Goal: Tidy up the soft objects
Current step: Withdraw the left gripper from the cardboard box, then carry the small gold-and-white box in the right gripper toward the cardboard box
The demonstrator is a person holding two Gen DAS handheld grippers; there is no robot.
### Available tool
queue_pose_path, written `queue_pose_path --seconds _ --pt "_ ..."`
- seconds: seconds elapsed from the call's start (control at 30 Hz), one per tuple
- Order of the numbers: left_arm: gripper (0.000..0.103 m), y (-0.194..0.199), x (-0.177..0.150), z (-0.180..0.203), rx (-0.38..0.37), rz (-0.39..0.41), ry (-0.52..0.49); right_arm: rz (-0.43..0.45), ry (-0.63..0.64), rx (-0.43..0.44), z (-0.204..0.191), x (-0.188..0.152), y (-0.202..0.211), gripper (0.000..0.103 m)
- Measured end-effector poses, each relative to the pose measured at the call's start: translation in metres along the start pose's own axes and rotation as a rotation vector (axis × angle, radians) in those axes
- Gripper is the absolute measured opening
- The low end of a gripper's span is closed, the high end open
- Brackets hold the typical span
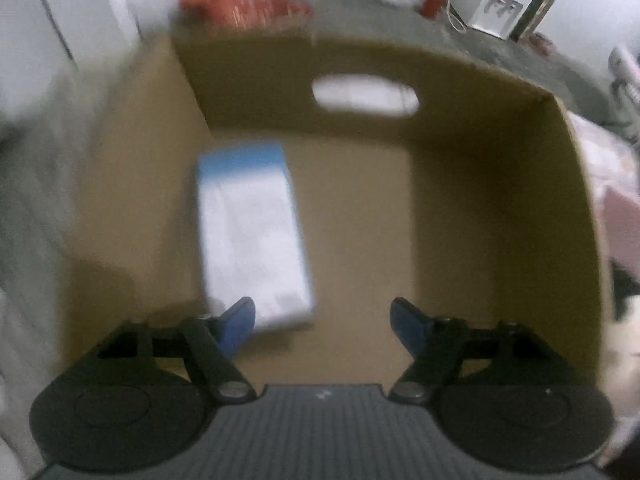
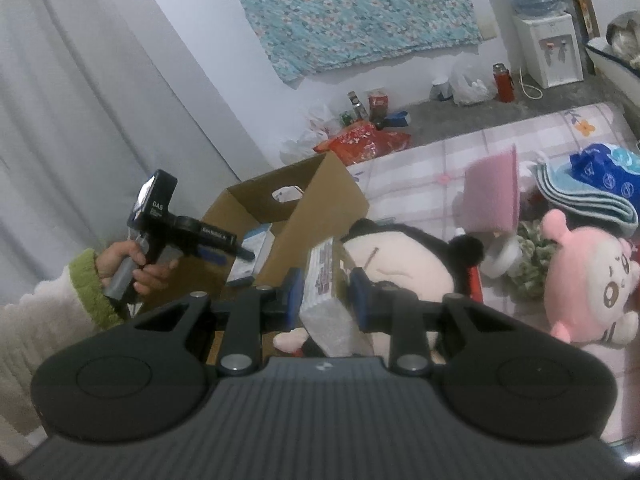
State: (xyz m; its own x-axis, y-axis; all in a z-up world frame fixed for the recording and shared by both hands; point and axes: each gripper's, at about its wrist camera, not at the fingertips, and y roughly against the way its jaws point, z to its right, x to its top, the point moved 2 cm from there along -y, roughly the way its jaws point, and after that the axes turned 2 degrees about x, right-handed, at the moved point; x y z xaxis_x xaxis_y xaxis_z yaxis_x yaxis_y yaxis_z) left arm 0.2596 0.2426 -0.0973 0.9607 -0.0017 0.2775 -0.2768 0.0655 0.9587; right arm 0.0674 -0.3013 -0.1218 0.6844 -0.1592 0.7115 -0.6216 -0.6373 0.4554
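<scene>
My left gripper (image 1: pixel 322 322) is open and empty, just above the open cardboard box (image 1: pixel 500 184). A white and blue tissue pack (image 1: pixel 252 236) lies on the box floor, in front of the left fingertip. My right gripper (image 2: pixel 325 294) is shut on a plastic-wrapped tissue pack (image 2: pixel 326 300) and holds it above the bed, to the right of the box (image 2: pixel 320 200). The left gripper (image 2: pixel 224 248) shows in the right wrist view, reaching over the box's open top. A black and cream plush (image 2: pixel 400 256) lies behind the held pack.
A pink plush (image 2: pixel 592 284), a pink cushion (image 2: pixel 494 190), a striped blue cloth (image 2: pixel 584 196) and a blue bag (image 2: pixel 608 172) lie on the pink checked bed cover (image 2: pixel 440 152). Bottles, bags and a water dispenser (image 2: pixel 548 48) stand on the floor by the wall.
</scene>
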Motion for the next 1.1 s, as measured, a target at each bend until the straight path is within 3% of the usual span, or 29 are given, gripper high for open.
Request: queue_pose_path --seconds 0.03,0.13,0.23,0.4,0.63,0.8,1.1 --pt "0.076 -0.002 -0.005 -0.004 -0.057 -0.040 0.041 0.001 0.002 0.002 -0.002 0.001 0.000 0.025" --pt "0.076 -0.014 -0.013 -0.009 -0.125 -0.133 0.125 0.005 0.008 0.013 -0.008 0.002 0.000 0.024" --pt "0.076 -0.031 -0.011 -0.014 -0.111 -0.157 0.164 0.018 0.022 0.016 -0.016 0.005 0.002 0.024" --pt "0.076 -0.045 0.004 -0.032 -0.047 -0.090 0.223 0.023 0.051 -0.004 -0.028 0.010 0.006 0.024" --pt "0.083 -0.029 0.005 -0.041 -0.007 0.036 0.272 -0.019 0.031 -0.046 -0.026 -0.004 0.012 0.025" --pt "0.086 0.001 -0.002 -0.029 0.022 0.087 0.219 -0.006 0.024 -0.029 -0.020 -0.021 0.052 0.027" --pt "0.088 0.082 -0.057 -0.003 0.015 0.239 0.193 -0.074 -0.037 -0.008 -0.007 -0.074 0.107 0.033"
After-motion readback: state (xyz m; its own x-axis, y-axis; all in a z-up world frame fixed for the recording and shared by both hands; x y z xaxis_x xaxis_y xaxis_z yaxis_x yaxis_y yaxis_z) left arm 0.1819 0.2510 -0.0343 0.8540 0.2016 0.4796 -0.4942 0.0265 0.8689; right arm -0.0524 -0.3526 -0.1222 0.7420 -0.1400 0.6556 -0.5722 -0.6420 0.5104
